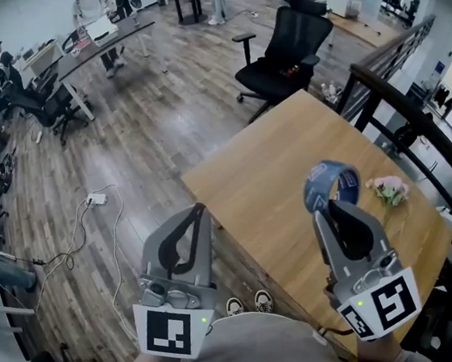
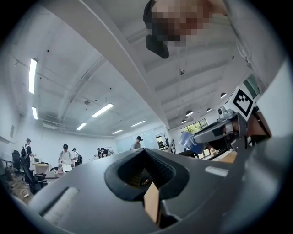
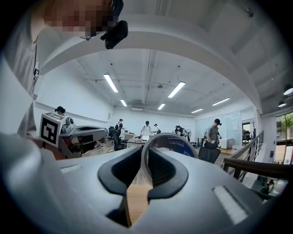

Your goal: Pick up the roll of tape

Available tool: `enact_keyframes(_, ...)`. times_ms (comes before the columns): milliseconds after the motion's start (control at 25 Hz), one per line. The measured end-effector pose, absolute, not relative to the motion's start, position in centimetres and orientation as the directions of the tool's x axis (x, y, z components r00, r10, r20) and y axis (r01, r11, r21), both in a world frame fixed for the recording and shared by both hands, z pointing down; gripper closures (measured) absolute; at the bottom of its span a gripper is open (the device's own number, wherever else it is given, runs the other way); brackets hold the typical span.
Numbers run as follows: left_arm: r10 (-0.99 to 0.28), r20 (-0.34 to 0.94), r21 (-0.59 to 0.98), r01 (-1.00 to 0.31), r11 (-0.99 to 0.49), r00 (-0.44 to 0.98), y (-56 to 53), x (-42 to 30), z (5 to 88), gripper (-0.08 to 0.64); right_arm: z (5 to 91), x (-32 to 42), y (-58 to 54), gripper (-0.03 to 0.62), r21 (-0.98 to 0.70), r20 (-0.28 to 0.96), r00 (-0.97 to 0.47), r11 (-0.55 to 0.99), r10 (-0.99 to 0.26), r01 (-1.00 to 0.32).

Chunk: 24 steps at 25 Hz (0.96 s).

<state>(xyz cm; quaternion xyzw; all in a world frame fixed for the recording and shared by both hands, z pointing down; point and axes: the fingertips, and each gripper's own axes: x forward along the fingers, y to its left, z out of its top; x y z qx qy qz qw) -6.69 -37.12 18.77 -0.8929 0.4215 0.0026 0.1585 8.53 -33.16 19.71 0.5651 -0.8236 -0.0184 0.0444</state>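
Note:
A blue roll of tape hangs in the air above the wooden table, and my right gripper is shut on its lower rim. In the right gripper view the roll stands upright, its band pinched between the jaws of the right gripper. My left gripper is shut with nothing in it and is held up over the table's near left edge. The left gripper view has the closed left gripper pointing up at the ceiling, with the roll off to its right.
A small bunch of pink flowers lies on the table right of the roll. A black office chair stands beyond the table, and a dark stair railing runs along the right. A white cable and power strip lie on the wooden floor.

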Motion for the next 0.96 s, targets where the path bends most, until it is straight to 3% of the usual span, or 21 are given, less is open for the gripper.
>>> enact_keyframes(960, -0.742, -0.079, -0.253, -0.734, -0.631, 0.665, -36.74, -6.43, 19.23, 0.558, 20.48, 8.81, -32.84, 0.534, 0.079, 0.092, -0.345, 0.353, -0.934, -0.932)
